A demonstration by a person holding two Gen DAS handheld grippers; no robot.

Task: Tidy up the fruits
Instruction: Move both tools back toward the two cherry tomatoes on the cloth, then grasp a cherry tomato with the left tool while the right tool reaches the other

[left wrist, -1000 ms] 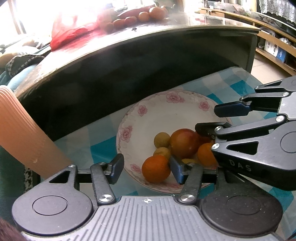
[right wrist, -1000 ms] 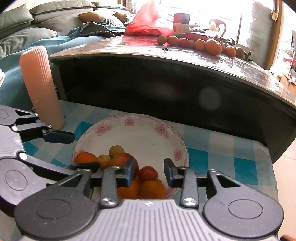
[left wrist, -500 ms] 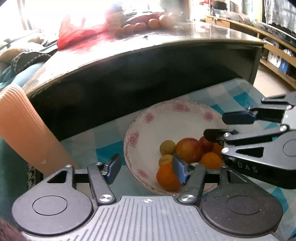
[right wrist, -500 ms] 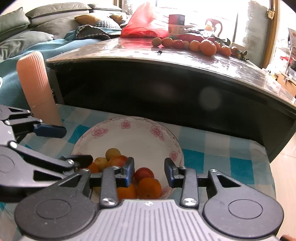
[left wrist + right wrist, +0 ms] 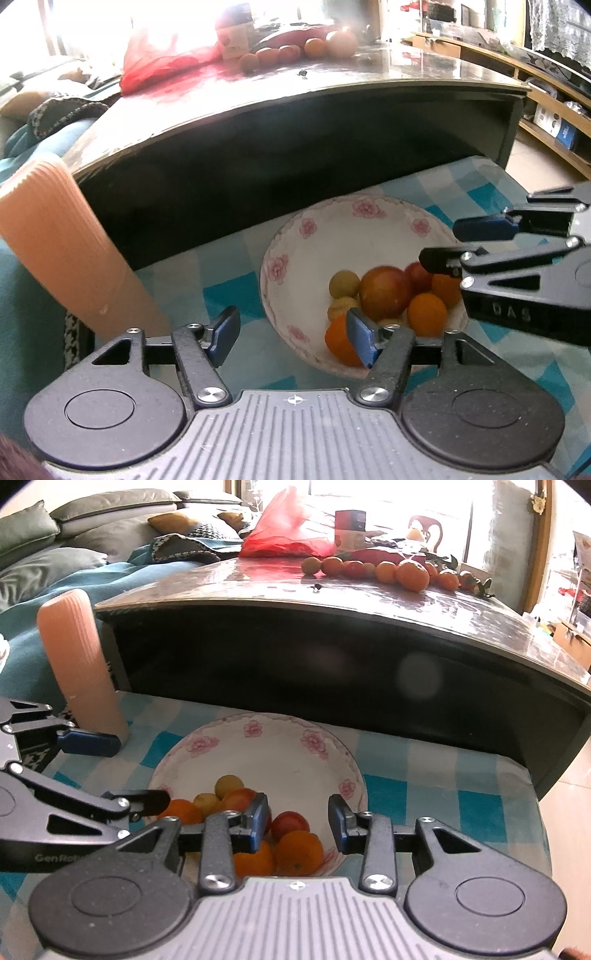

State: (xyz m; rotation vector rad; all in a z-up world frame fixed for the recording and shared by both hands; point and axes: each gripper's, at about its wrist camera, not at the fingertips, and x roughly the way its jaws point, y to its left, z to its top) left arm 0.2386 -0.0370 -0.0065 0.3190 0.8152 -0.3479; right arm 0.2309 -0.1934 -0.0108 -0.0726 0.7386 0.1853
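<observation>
Your fruits sit heaped in the white floral-rimmed ceramic bowl [image 5: 317, 746], all crowded to the near side: a large red-and-yellow apple [image 5: 386, 293], small yellow-green round fruits [image 5: 344, 283], a small red tomato-like fruit [image 5: 290, 822] and several oranges [image 5: 300, 851]. They're all round, so there's no long axis or pointing direction to call. The far half of the bowl is bare white, plenty of room there.

The bowl rests on a blue-and-white checked tablecloth [image 5: 443, 794], its far rim close under the dark overhanging edge of the glossy brown tabletop [image 5: 369, 605]. That overhang limits the room above the bowl's back. The cloth's right edge falls away toward the floor well right of the bowl.

Your left gripper [image 5: 293, 334] hovers with jaws wide apart and nothing between them, its right blue finger [image 5: 360, 338] over the bowl's near rim in front of an orange. Your right gripper [image 5: 298, 821] is spread too, empty, poised just above the near fruits, the tomato-like one showing in the gap.

On the left, a ribbed peach-coloured cylinder [image 5: 75, 657] stands upright beside the cloth. Up on the tabletop, a row of more oranges and small fruits [image 5: 388, 570] lies near a red plastic bag [image 5: 288, 531].
</observation>
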